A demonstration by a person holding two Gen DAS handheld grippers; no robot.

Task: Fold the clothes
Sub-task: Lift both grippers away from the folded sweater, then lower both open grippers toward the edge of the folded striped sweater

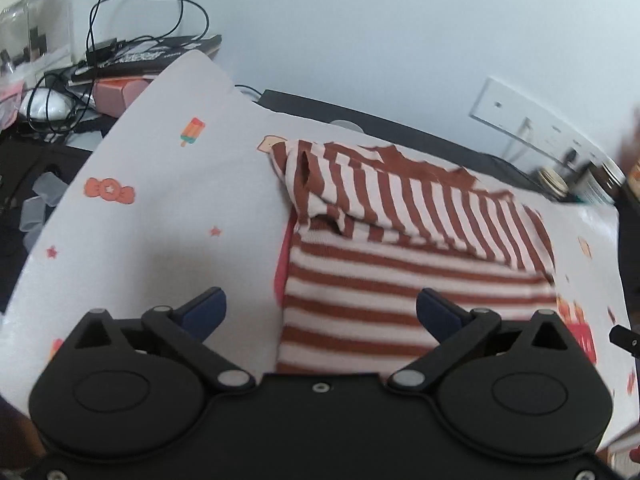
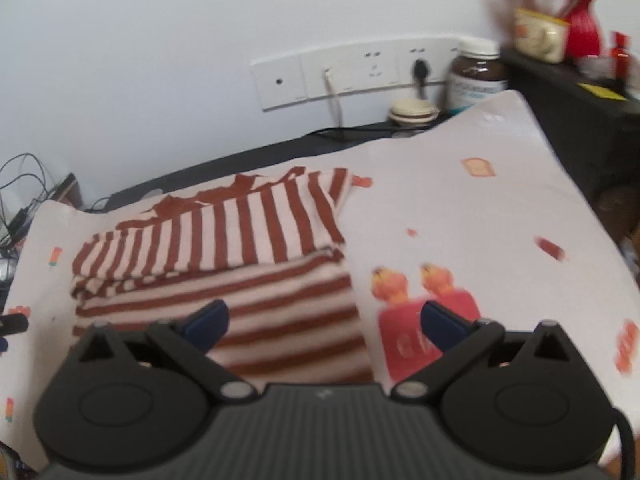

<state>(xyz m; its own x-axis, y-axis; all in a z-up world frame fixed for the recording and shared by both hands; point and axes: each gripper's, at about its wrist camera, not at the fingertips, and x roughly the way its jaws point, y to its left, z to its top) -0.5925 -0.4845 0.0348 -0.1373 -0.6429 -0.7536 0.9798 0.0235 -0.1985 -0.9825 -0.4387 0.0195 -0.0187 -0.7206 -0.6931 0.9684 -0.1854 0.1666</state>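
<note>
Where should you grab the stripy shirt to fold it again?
Probably the near bottom edge of the shirt, one gripper at each corner, coming from the front. That flat part lies smooth on the cloth, with the top already folded across the far end, so the near edge can lift over it.

Jars (image 1: 580,184) at right edge blurred (labels unreadable), striped shirt's (image 1: 400,280) near hem hidden
</note>
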